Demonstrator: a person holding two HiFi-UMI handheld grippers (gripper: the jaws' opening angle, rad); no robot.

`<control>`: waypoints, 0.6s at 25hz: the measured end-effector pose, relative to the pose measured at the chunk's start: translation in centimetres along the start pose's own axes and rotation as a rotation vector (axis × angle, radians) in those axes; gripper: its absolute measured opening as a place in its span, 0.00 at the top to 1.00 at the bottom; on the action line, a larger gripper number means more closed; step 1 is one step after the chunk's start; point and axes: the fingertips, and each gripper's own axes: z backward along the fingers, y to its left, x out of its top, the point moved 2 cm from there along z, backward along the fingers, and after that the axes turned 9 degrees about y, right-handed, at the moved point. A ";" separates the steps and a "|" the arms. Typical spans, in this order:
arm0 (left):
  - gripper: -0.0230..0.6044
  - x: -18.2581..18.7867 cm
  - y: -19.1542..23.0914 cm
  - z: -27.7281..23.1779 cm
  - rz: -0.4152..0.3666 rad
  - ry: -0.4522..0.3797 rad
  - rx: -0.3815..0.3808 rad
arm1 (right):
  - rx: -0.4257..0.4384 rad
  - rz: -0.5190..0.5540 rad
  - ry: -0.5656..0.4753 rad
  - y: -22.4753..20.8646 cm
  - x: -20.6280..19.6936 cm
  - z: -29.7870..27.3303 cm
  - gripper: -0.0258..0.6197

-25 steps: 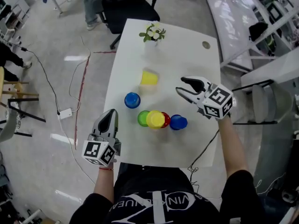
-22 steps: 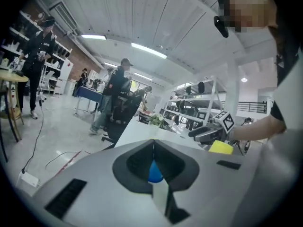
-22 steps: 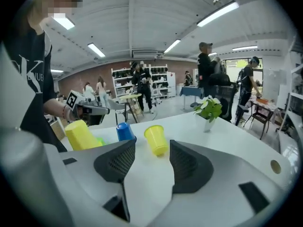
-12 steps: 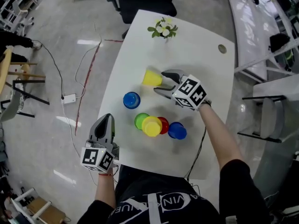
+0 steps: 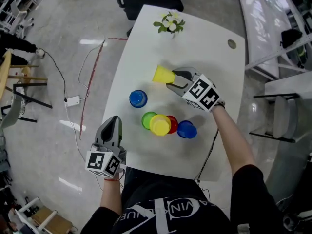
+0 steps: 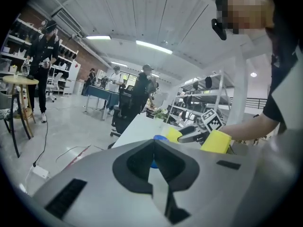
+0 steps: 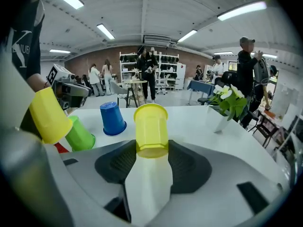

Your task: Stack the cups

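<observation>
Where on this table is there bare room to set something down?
Bare: the far end between the flower vase and the far yellow cup, and the right edge by the round hole. Crowded: the cup cluster near the person.

A yellow cup (image 5: 162, 75) lies tipped over just above centre frame, mouth to the left. A blue cup (image 5: 138, 98) stands upside down, alone, left of centre. Below centre, touching in a row, are a green cup (image 5: 147, 119), a red cup (image 5: 173, 124) and a second blue cup (image 5: 186, 129), with a second yellow cup (image 5: 160, 125) perched on top.
</observation>
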 end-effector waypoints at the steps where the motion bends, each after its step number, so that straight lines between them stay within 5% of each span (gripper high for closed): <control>1: 0.96 0.1 -0.2 -0.1 -0.002 0.001 -0.011 | -0.017 0.004 0.011 0.0 -0.3 0.7 0.62; 8: 0.96 1.1 -0.8 -0.4 -0.024 -0.012 -0.100 | -0.130 0.085 0.122 2.6 -2.2 8.2 0.62; 15: 0.96 1.8 -1.6 -1.1 -0.041 -0.013 -0.209 | -0.227 0.249 0.342 7.0 -3.8 15.8 0.62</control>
